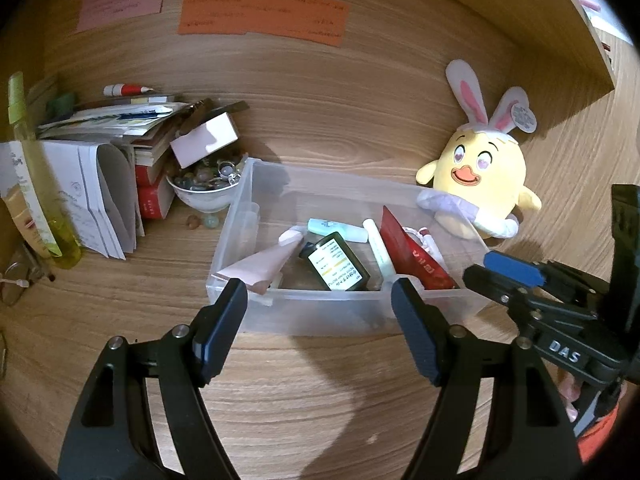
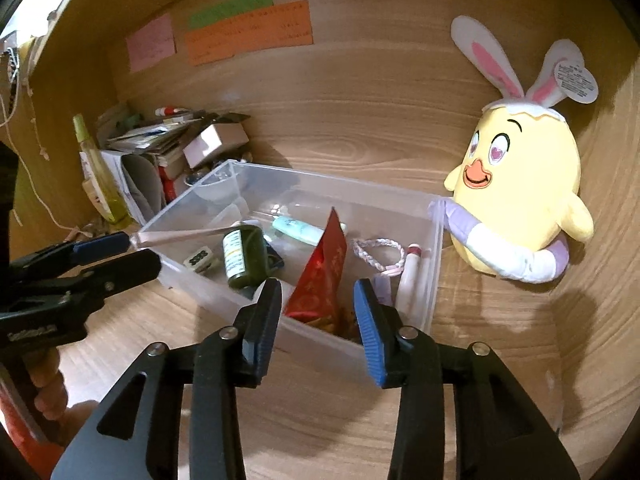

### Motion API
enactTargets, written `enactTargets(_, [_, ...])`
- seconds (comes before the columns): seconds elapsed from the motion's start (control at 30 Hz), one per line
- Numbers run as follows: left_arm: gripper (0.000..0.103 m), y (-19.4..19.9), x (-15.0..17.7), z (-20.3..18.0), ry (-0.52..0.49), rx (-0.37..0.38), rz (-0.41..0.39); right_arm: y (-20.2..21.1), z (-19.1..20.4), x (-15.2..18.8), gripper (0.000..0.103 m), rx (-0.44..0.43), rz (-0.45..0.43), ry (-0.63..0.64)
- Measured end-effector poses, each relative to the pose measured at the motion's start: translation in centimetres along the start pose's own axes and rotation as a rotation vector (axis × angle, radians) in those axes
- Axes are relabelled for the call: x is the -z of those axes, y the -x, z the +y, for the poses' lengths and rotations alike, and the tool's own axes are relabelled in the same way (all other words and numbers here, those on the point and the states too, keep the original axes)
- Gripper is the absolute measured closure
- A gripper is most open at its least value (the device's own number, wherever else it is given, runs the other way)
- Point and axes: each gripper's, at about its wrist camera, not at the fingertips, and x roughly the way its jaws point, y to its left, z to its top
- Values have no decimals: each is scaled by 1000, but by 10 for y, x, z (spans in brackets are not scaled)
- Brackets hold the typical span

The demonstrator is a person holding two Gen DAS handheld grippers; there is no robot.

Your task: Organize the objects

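Observation:
A clear plastic bin (image 1: 320, 312) (image 2: 434, 276) stands on the wooden desk. It holds a dark green bottle (image 1: 334, 262) (image 2: 242, 258), a red packet (image 1: 412, 258) (image 2: 320, 276), a mint tube (image 1: 338, 230) (image 2: 298, 228), a pink tube (image 1: 260, 266) and a braided cord (image 2: 378, 254). My left gripper (image 1: 318, 292) is open just before the bin's near wall. My right gripper (image 2: 316, 288) is open over the bin's near corner, by the red packet; in the left wrist view its fingers (image 1: 500, 276) are at the bin's right corner.
A yellow chick plush with bunny ears (image 1: 480, 168) (image 2: 524, 176) leans on the back panel right of the bin. Left of it are a bowl of beads (image 1: 208, 186), a pile of books and papers (image 1: 116, 152) and a green spray bottle (image 1: 36, 184). Coloured notes (image 1: 260, 16) are stuck on the panel.

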Motion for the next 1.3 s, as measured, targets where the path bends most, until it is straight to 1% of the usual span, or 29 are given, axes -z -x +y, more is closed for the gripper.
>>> enactTargets(0.23, [28,3,5,-1,-13,-6,-4,19,11,7,54,7,-34,15])
enactTargets(0.27, [27,4,6,-1,-14,-11,-5,22,14,8,53,9,-41,20])
enactTargets(0.3, [25,4,6,-1,-14,-12,-7,24,16,9,49,12,-46,24])
enactTargets(0.33, [20,6,7,-1,-14,-13,-11,27,17,10,45,16,-51,26])
enactTargets(0.37, [18,7,8,0,-14,-11,-17,28,18,11,43,17,-55,27])
enactTargets(0.4, [18,8,9,0,-15,-11,-19,30,19,12,40,18,-59,27])
enactTargets(0.53, [17,11,12,-2,-23,-7,-15,34,19,17,36,18,-56,12])
enactTargets(0.6, [12,11,14,-2,-25,-6,-10,34,17,20,34,13,-48,-2])
enactTargets(0.63, [9,12,16,-2,-23,-8,-10,34,16,21,32,12,-44,-9])
enactTargets(0.73, [8,14,19,-1,-20,-10,-12,35,12,24,26,11,-38,-30])
enactTargets(0.93, [7,12,24,0,-14,-7,6,37,6,27,22,8,-32,-61])
enactTargets(1.3, [7,12,27,-2,-25,-12,9,36,4,32,22,4,-17,-69])
